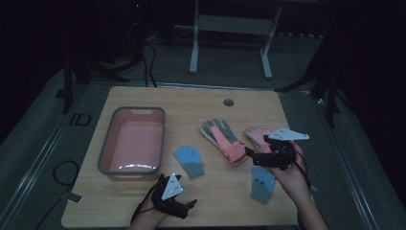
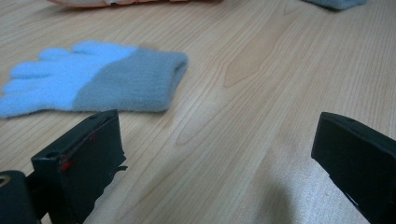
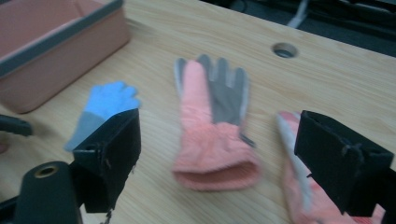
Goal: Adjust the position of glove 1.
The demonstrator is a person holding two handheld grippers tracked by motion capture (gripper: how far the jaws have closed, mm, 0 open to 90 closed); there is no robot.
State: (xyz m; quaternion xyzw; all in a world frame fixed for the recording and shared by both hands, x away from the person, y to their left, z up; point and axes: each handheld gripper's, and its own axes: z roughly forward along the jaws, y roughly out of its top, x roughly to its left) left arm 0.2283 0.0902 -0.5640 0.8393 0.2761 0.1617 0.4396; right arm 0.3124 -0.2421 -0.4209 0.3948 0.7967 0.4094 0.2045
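Scene: worktop (image 1: 143,103) w/ four gloves and a pink bin (image 1: 132,143) at left; bin looking empty.
Left gripper (image 1: 189,205): hovering low at the near edge, jaws standing wide apart, gripping nothing; in the left gripper view bare wood is lying between them.
Right gripper (image 1: 250,154): person's hand holding it over the right side, jaws spread wide, nothing in them; pointing toward the pink gloves.
Pink glove (image 3: 212,126): lying flat, mid-worktop, grey palm up, fingers pointing away, cuff toward the gripper, sitting btwn the jaws in the right gripper view. Prob. the thing being reached for.
2nd pink glove (image 3: 299,186): just beside the first, partly behind the right jaw.
Blue glove (image 2: 88,79): flat, near the bin, ahead of the left gripper, apart from it.
2nd blue glove (image 1: 262,184): near edge, just under the right hand.
Handling (judgement): gloves looking light, soft, floppy, not fragile; knit blue ones likely grippy, pink one padded, bulkier at the cuff.
Where to grip (judgement): pinching the thick cuff edge is looking best; jaws coming down close to the wood, since flat fabric is giving little to bite.
Risk: glove drooping, snagging the bin rim, or the neighbour glove getting dragged along.
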